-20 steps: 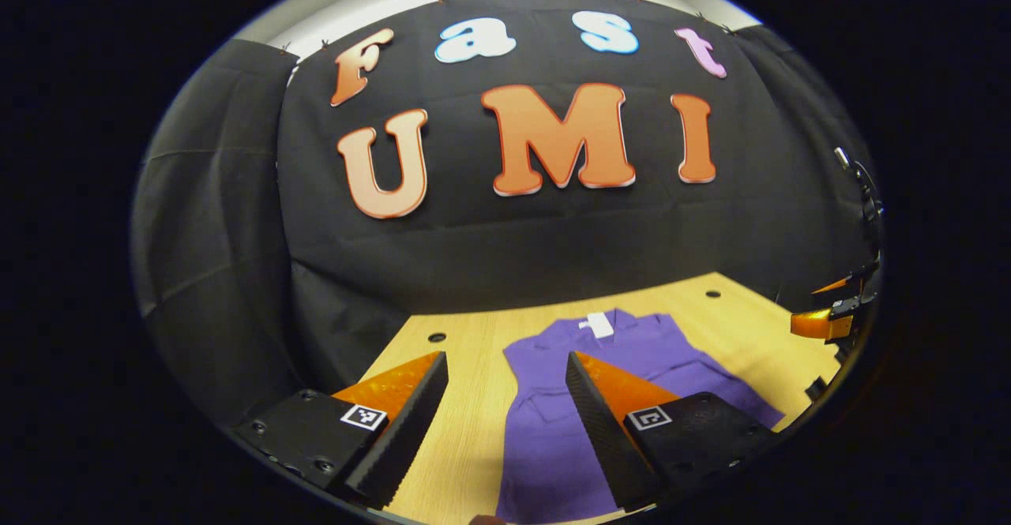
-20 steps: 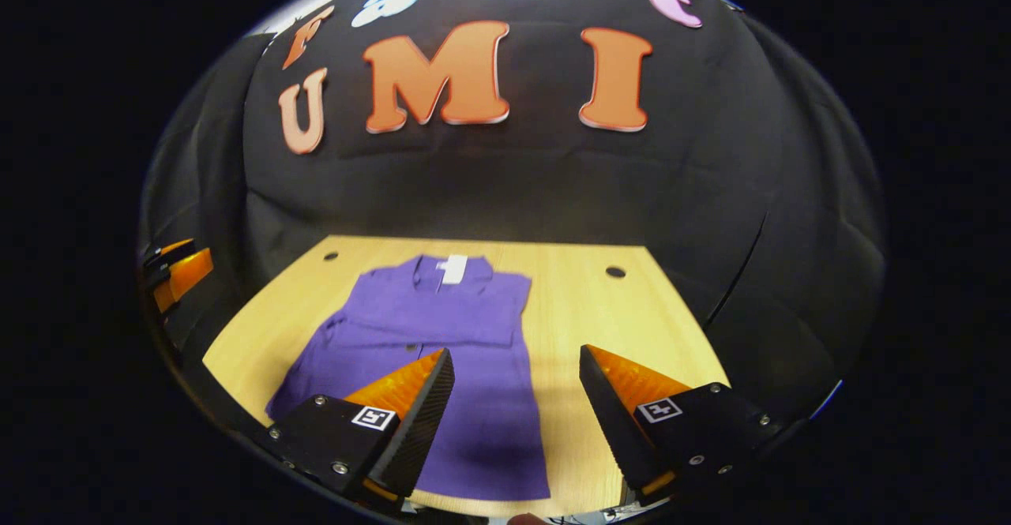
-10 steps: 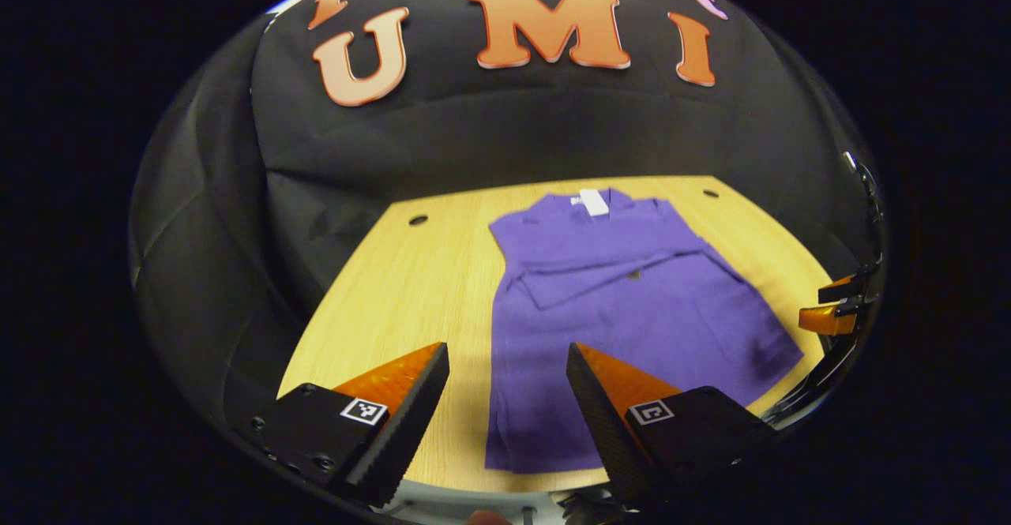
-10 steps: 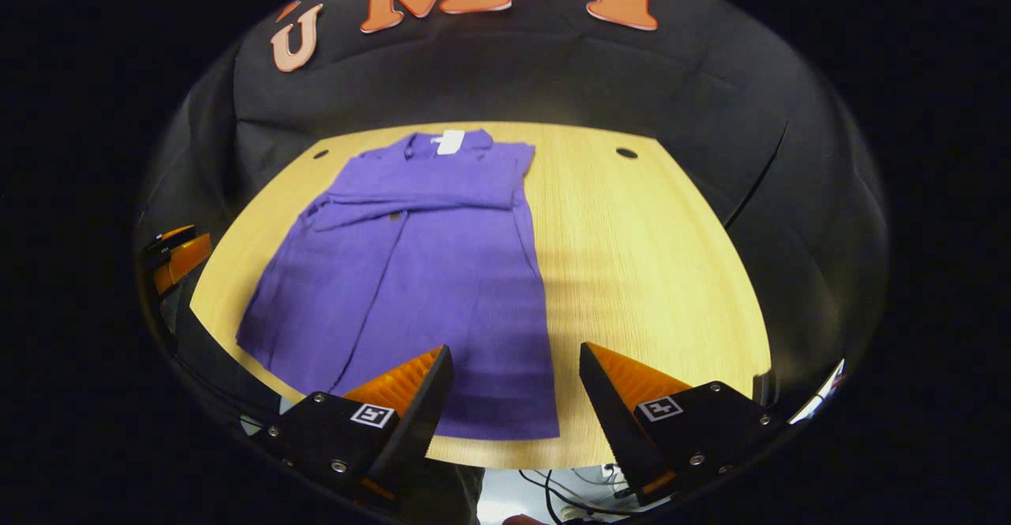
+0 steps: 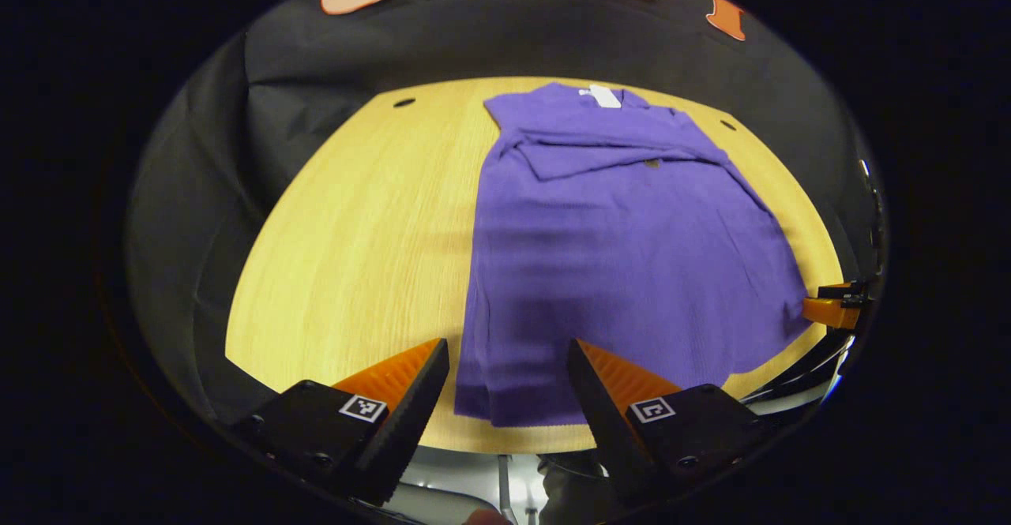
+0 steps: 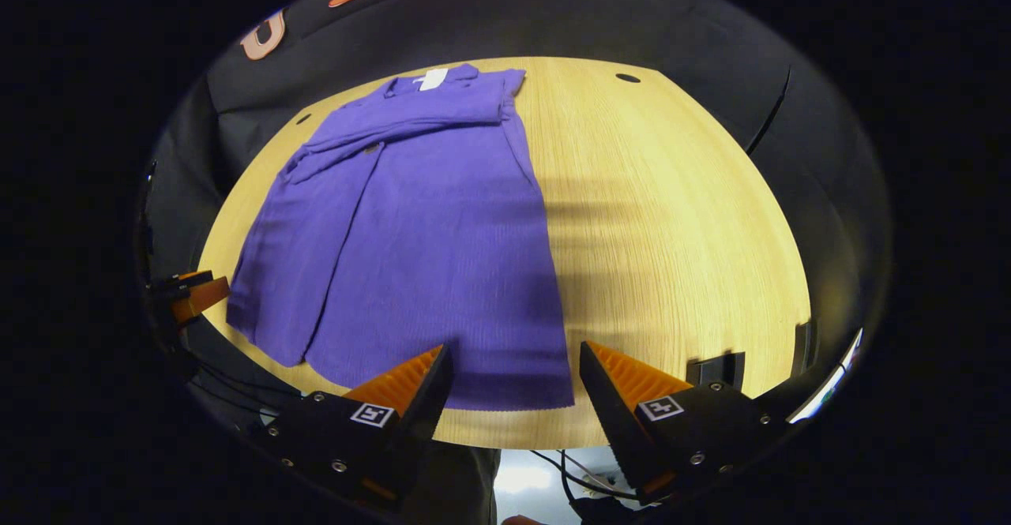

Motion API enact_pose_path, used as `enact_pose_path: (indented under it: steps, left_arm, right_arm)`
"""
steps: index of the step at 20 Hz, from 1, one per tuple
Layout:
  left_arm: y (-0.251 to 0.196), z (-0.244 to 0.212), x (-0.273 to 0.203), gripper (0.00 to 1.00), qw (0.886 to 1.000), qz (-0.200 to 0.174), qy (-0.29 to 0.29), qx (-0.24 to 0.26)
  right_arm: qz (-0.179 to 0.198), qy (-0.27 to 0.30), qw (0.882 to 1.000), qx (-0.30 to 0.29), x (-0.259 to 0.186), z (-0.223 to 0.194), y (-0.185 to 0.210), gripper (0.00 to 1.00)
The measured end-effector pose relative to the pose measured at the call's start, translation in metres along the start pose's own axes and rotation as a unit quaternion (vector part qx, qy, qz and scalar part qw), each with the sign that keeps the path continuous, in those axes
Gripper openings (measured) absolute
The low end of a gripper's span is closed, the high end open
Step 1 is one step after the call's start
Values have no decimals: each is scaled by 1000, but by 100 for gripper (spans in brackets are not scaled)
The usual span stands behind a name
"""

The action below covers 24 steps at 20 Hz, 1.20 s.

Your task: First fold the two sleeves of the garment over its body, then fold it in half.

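Observation:
A purple garment (image 5: pixel 624 249) lies flat on the wooden table (image 5: pixel 355 241), collar and white tag at the far end, both sleeves folded across its upper body. My left gripper (image 5: pixel 507 345) hangs open above the garment's near left hem corner, nothing between its fingers. In the right gripper view the same garment (image 6: pixel 426 225) spreads toward the left, and my right gripper (image 6: pixel 513 350) stands open over its near right hem corner. The other gripper's tip (image 6: pixel 197 292) shows at the far left edge, beside the hem.
Small round holes (image 5: pixel 404 103) mark the table's far corners, another hole (image 6: pixel 628 77) in the right gripper view. Bare wood (image 6: pixel 679 225) stretches right of the garment. Cables (image 6: pixel 569 470) hang below the table's near edge. Black cloth walls ring the table.
Both grippers have tilted down and drawn back toward the table's near edge, so the whole garment and its hem came into view. Both stayed open.

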<state>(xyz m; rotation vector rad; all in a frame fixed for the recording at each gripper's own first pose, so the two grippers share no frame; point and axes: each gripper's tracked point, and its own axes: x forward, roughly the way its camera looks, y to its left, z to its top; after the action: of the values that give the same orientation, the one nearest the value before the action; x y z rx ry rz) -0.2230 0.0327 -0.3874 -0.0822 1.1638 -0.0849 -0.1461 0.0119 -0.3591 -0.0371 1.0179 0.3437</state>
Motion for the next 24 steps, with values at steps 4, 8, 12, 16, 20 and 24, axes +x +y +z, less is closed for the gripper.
enact_pose_path:
  steps: [4,8,12,16,20,24]
  left_arm:
    - [5,-27,15,96,998,1,58,-11]
    - [1,-32,11,98,994,-15,107,-29]
    - [5,-38,8,96,985,-9,165,-46]
    - [-13,-30,13,55,980,-30,194,-45]
    - [-26,-18,18,13,978,-42,200,-44]
    - [-42,17,16,8,980,-59,184,-44]
  right_arm:
    - [6,42,999,-2,6,-19,2,96]
    - [4,69,997,-39,5,-29,5,97]
    - [12,93,994,-58,5,-31,14,87]
    - [40,97,993,-50,8,-24,29,61]
    - [77,104,991,29,10,-16,33,12]
    - [120,96,985,77,0,6,38,4]
